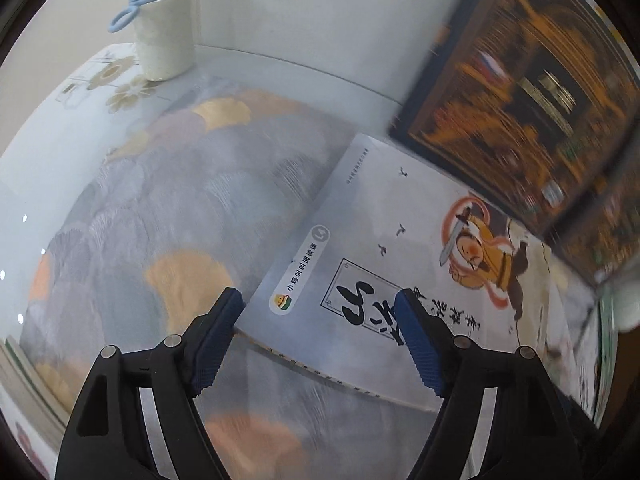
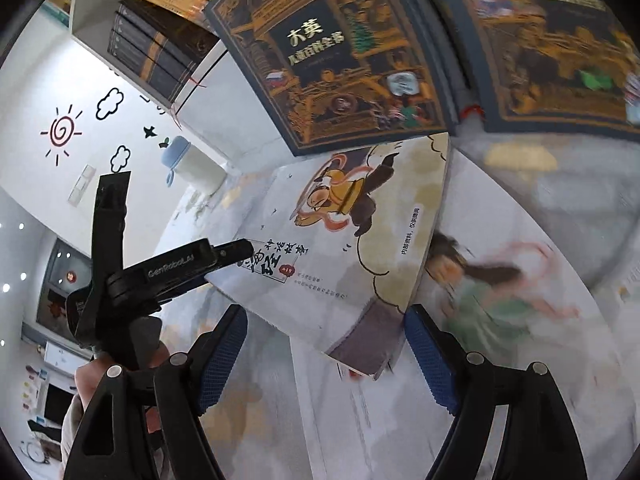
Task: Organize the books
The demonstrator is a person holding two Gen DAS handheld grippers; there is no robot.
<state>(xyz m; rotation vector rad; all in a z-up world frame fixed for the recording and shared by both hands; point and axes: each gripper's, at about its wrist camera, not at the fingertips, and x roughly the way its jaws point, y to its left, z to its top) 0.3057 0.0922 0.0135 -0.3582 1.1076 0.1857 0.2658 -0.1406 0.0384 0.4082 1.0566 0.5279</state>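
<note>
Left gripper (image 1: 320, 320): we are holding it spread, nothing between the pads, over the near left corner of the pale book (image 1: 400, 248).
Pale book: it is lying flat on the tabletop (image 1: 160, 200), below the dark books (image 2: 332, 60).
Right gripper (image 2: 326, 344): we are keeping it spread, empty, straddling the book's near right corner.
Technique: we are judging it best to slide one pad under each edge, then pinch both sides evenly.
</note>
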